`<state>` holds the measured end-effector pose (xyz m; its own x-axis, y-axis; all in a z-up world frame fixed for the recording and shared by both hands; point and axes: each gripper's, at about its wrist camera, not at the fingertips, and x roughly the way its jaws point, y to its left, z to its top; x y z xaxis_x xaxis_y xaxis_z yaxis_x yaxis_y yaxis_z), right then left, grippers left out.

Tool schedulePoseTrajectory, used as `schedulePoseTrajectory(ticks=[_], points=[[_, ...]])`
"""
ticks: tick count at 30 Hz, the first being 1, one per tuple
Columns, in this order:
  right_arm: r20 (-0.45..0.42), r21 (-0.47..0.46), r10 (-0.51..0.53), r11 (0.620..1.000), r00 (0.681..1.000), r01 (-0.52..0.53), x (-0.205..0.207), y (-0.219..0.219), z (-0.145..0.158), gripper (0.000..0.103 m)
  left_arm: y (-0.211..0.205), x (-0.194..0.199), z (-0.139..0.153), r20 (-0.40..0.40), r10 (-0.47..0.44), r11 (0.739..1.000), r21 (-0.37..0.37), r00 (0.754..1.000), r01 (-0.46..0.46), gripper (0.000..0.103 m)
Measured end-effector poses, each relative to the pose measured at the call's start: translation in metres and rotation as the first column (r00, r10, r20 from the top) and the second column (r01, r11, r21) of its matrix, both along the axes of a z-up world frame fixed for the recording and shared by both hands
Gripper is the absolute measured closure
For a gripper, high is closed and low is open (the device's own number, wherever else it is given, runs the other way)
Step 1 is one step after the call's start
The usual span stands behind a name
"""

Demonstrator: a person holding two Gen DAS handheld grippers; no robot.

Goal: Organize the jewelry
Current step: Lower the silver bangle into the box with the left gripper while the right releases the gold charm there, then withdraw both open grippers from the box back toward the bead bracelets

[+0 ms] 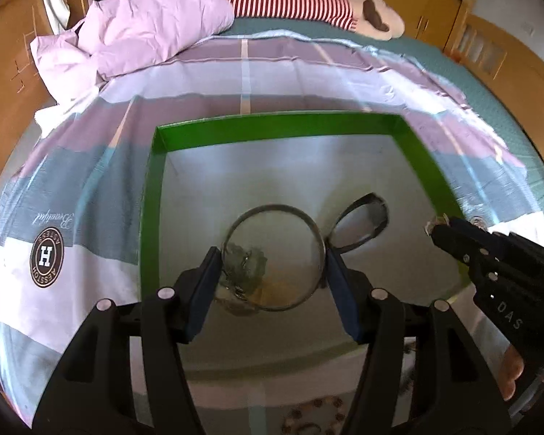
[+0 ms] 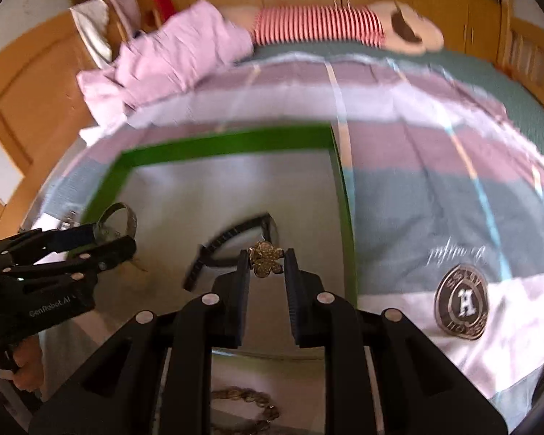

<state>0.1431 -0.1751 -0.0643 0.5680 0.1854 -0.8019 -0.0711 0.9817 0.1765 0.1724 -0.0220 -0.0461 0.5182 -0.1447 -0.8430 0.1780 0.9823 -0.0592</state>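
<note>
Left hand-held gripper (image 1: 273,266) clamps bangle (image 1: 273,257), opening facing camera.

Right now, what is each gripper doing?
Left gripper: closed on a clear round bangle, over the green-walled tray.
Right gripper: closed on a small gold flower-shaped piece.

The left claw (image 1: 273,253) points steeply down, and its two blue pads (image 1: 339,275) press on the sides of a round bangle (image 1: 310,233), so the jaws stand rather wide. The right claw (image 2: 266,262) also points steeply down, with its jaws nearly together and closed on a small gold flower-shaped piece (image 2: 266,264). At each grip a person's hand (image 1: 513,373) shows only partly, with fingers wrapped around the handle below the black body.
</note>
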Motion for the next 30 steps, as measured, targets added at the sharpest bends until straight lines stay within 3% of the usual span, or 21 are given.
schedulePoseTrajectory(ticks=[1, 3, 5, 8, 12, 16, 18, 21, 30], points=[[-0.001, -0.016, 0.005, 1.0, 1.0, -0.005, -0.001, 0.002, -0.002, 0.082, 0.0, 0.002, -0.003, -0.006, -0.002, 1.0, 0.005, 1.0, 0.002, 0.044], [0.019, -0.029, 0.012, 1.0, 1.0, -0.011, -0.006, 0.005, 0.002, 0.062, 0.002, 0.003, -0.003, -0.007, -0.001, 1.0, 0.004, 1.0, 0.001, 0.036], [0.046, 0.004, 0.013, 1.0, 0.999, -0.013, -0.016, 0.003, 0.014, 0.056, 0.008, -0.004, 0.008, 0.021, 0.008, 1.0, -0.005, 1.0, -0.008, 0.032], [0.071, 0.038, 0.018, 0.999, 0.997, -0.021, -0.041, -0.006, 0.036, 0.056, 0.02, -0.024, 0.032, 0.059, 0.014, 1.0, -0.025, 0.998, -0.012, 0.03], [0.092, -0.05, 0.036, 0.998, 0.995, -0.031, -0.089, -0.009, 0.046, 0.056, 0.034, -0.077, 0.05, 0.097, -0.007, 0.999, -0.044, 0.995, 0.011, 0.025], [-0.014, -0.004, -0.037, 0.999, 0.999, 0.037, -0.109, -0.026, 0.016, 0.055, 0.039, -0.12, 0.025, 0.103, -0.028, 1.0, 0.016, 0.994, 0.027, 0.025], [-0.063, 0.026, -0.048, 0.998, 0.997, 0.05, -0.112, -0.03, 0.005, 0.055, 0.045, -0.129, 0.01, 0.068, -0.013, 1.0, 0.015, 0.998, 0.012, 0.025], [-0.067, -0.004, -0.028, 1.0, 0.997, 0.028, -0.114, -0.024, -0.001, 0.055, 0.055, -0.134, -0.008, 0.003, 0.011, 0.999, -0.03, 1.0, -0.011, 0.025], [-0.105, -0.056, -0.012, 0.998, 0.994, 0.007, -0.111, -0.014, -0.019, 0.055, 0.041, -0.128, -0.033, -0.045, -0.023, 0.999, 0.022, 0.999, 0.024, 0.024]])
